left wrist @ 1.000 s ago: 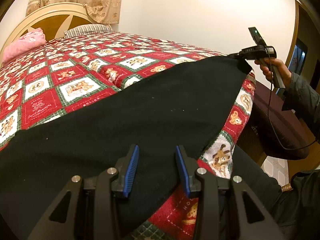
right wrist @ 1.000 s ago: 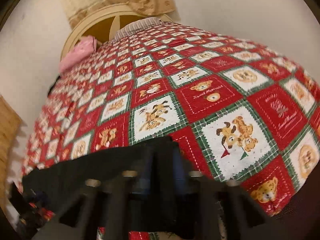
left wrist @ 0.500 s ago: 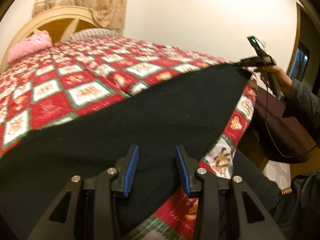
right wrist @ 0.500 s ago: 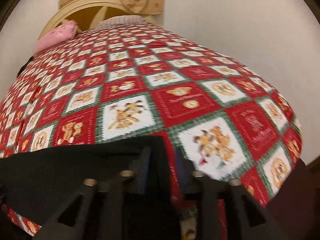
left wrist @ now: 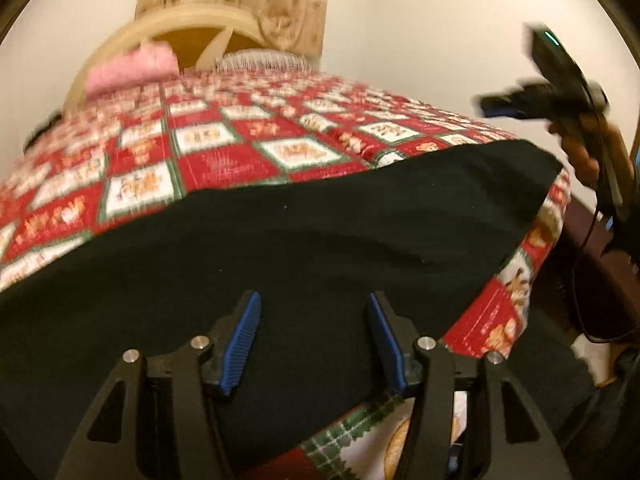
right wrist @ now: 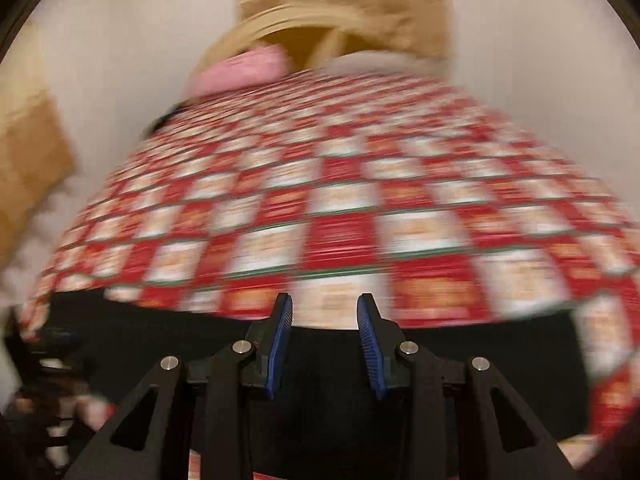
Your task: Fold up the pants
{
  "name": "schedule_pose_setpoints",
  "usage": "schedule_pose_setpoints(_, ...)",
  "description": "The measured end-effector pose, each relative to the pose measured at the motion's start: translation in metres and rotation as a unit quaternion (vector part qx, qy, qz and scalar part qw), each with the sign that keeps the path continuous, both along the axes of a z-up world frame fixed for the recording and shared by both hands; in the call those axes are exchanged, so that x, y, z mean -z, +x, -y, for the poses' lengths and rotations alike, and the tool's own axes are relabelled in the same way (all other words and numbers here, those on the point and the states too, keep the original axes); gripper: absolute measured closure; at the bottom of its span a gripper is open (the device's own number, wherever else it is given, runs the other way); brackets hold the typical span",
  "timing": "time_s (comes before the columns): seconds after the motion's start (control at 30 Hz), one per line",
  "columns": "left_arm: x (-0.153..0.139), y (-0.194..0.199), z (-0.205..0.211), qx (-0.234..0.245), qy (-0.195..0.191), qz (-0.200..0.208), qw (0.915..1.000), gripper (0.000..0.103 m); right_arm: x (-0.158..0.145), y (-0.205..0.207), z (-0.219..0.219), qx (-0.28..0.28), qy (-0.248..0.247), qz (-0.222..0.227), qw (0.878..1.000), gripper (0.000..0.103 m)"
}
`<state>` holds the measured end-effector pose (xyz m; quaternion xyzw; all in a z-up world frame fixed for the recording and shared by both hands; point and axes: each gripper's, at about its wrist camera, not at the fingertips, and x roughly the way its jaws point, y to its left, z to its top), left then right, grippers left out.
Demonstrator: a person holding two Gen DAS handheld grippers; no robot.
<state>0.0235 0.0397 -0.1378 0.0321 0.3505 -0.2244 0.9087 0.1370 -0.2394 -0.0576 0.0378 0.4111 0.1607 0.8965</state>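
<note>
Black pants [left wrist: 304, 240] lie flat along the near edge of a bed [left wrist: 208, 160] covered in a red, white and green bear-print quilt, their long axis running side to side across both views. The left tool [left wrist: 314, 340] hovers over the near part of the cloth, its blue-padded jaws standing apart and having just been opening, with dark fabric showing beneath the gap but nothing pressed between the pads. The right tool [right wrist: 325, 344] also stands apart and empty, its tips over the far edge of the pants [right wrist: 460, 380] where the black cloth meets the quilt.

By these pictures the left tool sits nearer the bulk of the garment, which spreads ahead of it and off to the right; the next grasp would seem to turn on coming down at an edge or corner along that long axis.

The left wrist view alone shows the pants' far right corner resting at the bed's corner, with the right tool [left wrist: 500, 106] raised in the air beyond it, held in a hand [left wrist: 584, 152]. It also shows a pink pillow [left wrist: 132, 70] against the headboard. The right wrist view, heavily blurred, shows the cloth running left towards a dark, indistinct shape at the frame's lower left, too smeared to name.
</note>
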Motion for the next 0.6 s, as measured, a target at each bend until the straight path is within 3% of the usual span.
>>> schedule_pose_setpoints(0.07,-0.001,-0.003,0.002,0.004,-0.005,0.001,1.0,0.037,0.014,0.013,-0.054,-0.06,0.04,-0.03,0.997,0.068)
schedule_pose_setpoints(0.17,-0.003,-0.006,-0.002,0.004,-0.016,0.001,0.9999,0.037,0.031,0.025,-0.126,-0.129,0.071,-0.061,0.987,0.068)
schedule_pose_setpoints(0.3,-0.014,-0.01,-0.017,-0.005,-0.043,0.018,0.9989,0.037,0.055,0.047,-0.198,-0.17,0.098,-0.111,0.974,0.068)
schedule_pose_setpoints(0.43,-0.02,-0.011,-0.027,-0.02,-0.032,0.039,0.9985,0.036,0.075,0.07,-0.238,-0.181,0.119,-0.148,0.965,0.068)
schedule_pose_setpoints(0.6,-0.007,-0.009,-0.035,-0.023,-0.03,0.023,0.999,0.036,0.102,0.096,-0.274,-0.192,0.15,-0.216,0.946,0.068)
